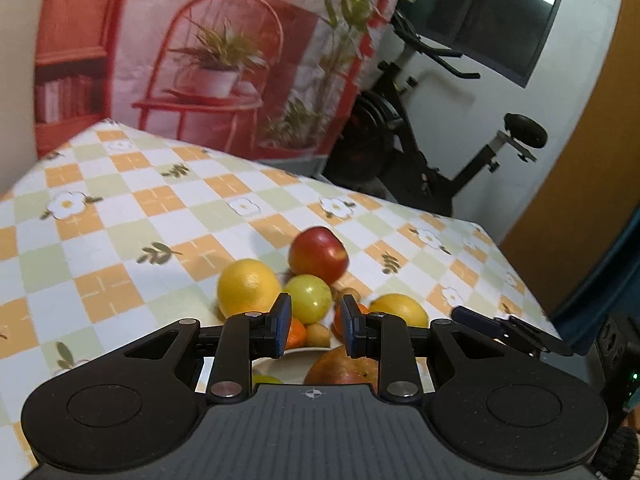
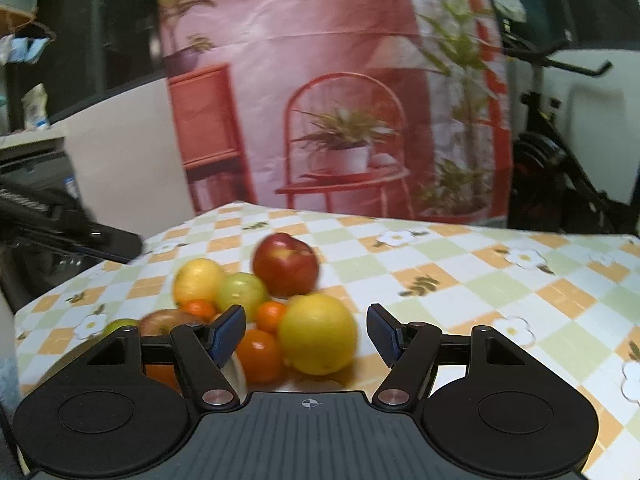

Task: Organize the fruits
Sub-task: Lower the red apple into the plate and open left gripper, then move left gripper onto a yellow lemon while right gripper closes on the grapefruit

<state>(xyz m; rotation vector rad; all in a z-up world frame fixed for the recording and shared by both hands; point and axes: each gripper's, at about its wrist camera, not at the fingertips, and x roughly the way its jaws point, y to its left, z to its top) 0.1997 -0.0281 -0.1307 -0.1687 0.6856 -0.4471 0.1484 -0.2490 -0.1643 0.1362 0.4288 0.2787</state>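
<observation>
Yellow lemon (image 2: 318, 334) sits low centre in the right wrist view, square between the fingers of the right claw (image 2: 306, 334), which stands half-wide and holds nothing. The lemon looks about as broad as that gap, rounded, with no clear long axis. It lies on the bench (image 2: 460, 292), touching the pile of fruit to its left: oranges (image 2: 260, 354), a green fruit (image 2: 242, 292), a red apple (image 2: 286, 264). The left claw (image 1: 316, 330) is narrow and empty, over the plate (image 1: 280, 364), aimed at the green fruit. For the lemon, the right hand looks nearer.
</observation>
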